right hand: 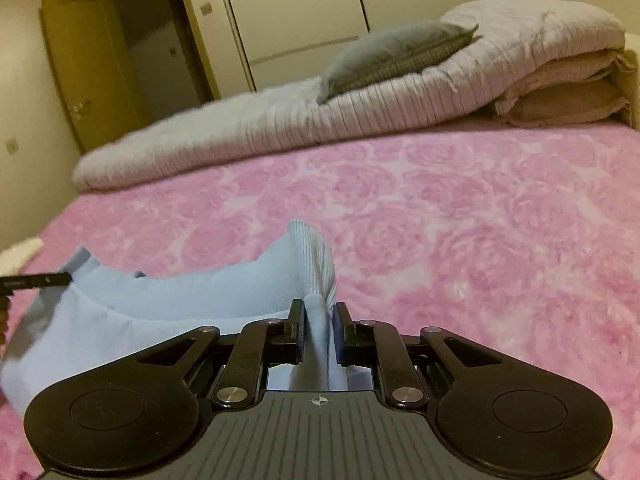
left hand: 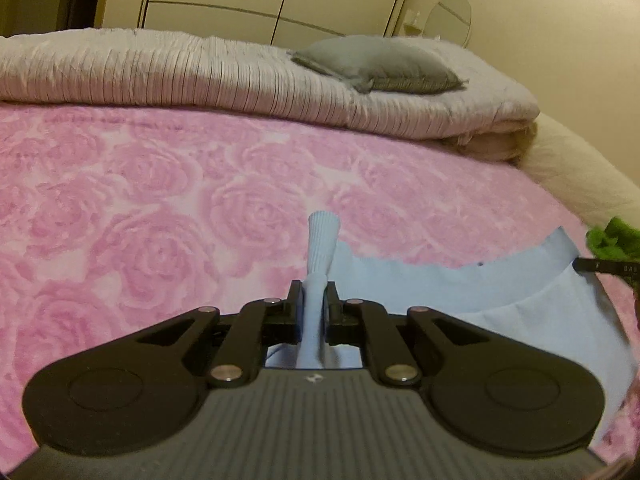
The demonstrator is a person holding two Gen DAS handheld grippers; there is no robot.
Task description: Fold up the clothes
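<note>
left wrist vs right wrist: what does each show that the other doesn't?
Left wrist only: a green cloth at the right edge and a round mirror on the far wall.

Right wrist only: an open doorway at left and something white at the left edge.

Both: the pink rose blanket, grey pillow on the folded quilt, wardrobe doors, and the light blue garment, pinched by the left tool and the right tool.

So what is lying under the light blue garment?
Around the light blue garment, held by the left gripper and right gripper, the pink rose-patterned blanket shows. Anything directly beneath is covered by the cloth.
</note>
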